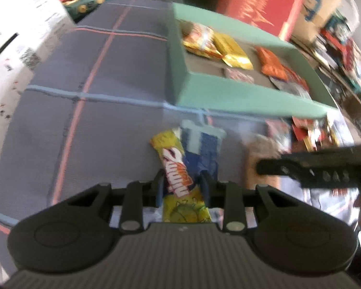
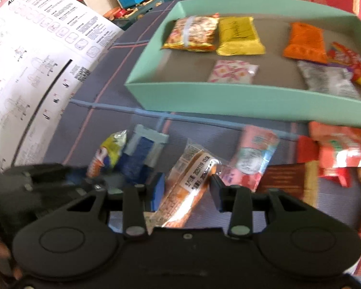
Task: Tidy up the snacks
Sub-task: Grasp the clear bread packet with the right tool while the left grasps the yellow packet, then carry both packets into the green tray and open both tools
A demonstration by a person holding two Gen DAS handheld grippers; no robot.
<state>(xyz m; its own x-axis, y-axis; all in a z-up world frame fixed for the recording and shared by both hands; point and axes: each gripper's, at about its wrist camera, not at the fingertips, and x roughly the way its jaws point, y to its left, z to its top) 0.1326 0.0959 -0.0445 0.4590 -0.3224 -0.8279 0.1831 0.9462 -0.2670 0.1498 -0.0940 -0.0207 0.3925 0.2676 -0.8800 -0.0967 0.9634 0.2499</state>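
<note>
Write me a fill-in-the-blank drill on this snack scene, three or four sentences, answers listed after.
1. The left gripper is closed on a yellow snack bar and a ____ packet beside it.
2. The right gripper has its jaws on either side of an orange snack stick in a ____ wrapper.
3. The sorted snacks lie inside a shallow ____ tray.
4. In that tray, the gold packet lies directly ____ of the noodle packet in the right wrist view.

Missing words: blue; clear; green; right

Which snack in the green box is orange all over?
The plain orange packet at the back right of the green box, right of the gold packet; the others are gold, pink, silvery or printed.
</note>
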